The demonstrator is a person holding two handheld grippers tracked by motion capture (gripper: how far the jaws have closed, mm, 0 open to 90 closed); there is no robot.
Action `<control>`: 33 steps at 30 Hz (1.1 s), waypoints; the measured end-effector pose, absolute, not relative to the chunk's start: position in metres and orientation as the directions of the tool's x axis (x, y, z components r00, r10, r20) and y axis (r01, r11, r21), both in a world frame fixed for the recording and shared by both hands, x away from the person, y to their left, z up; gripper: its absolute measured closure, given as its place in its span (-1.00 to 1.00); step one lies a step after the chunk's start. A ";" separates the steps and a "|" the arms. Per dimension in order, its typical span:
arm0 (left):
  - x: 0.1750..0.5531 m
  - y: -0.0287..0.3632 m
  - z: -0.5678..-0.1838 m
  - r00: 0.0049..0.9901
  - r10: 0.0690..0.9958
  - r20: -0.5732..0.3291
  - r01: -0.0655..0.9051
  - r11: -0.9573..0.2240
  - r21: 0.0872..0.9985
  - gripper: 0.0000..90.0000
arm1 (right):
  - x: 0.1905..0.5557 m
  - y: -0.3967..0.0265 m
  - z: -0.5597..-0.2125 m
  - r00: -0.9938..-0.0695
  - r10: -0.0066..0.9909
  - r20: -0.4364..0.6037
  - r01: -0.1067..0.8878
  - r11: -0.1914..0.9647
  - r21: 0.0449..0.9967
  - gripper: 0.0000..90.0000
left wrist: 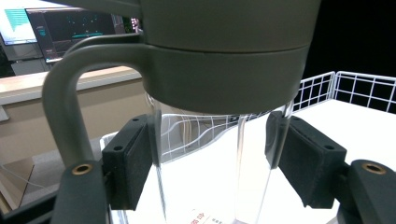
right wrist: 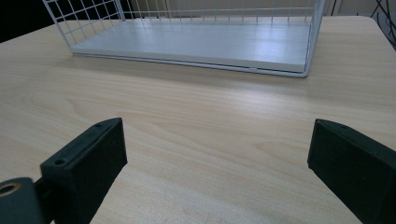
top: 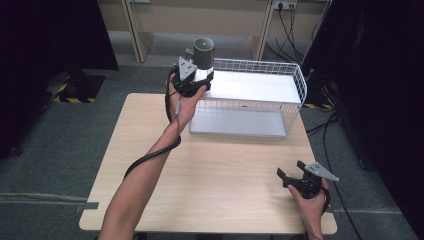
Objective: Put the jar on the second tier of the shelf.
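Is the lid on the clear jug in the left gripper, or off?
On. The grey lid sits flush on the clear jug, which the left gripper clamps by its walls at the wire rack.

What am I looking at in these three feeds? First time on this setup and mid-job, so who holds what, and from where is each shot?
No robot here: a person holds hand-operated tongs in each hand. The high view looks down on a wooden table from above. On it stands a white wire basket with a white floor.

The left tongs are raised at the basket's left end, clamped on a clear jug with a grey lid and handle. The left gripper view looks along them: both pads press its clear wall.

The right tongs wait near the table's near right corner, jaws wide apart. The right gripper view shows bare wood between them and the basket beyond.
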State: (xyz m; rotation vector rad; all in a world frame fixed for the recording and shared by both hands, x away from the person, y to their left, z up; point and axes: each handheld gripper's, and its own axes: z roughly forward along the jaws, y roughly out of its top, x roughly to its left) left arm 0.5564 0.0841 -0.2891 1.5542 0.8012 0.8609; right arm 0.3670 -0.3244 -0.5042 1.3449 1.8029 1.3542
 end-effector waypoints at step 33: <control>0.569 0.086 -0.293 0.519 0.854 0.038 0.085 -0.096 0.992 -0.33 | 0.367 -0.324 -0.504 -0.384 0.911 0.153 0.401 0.015 0.916 -0.89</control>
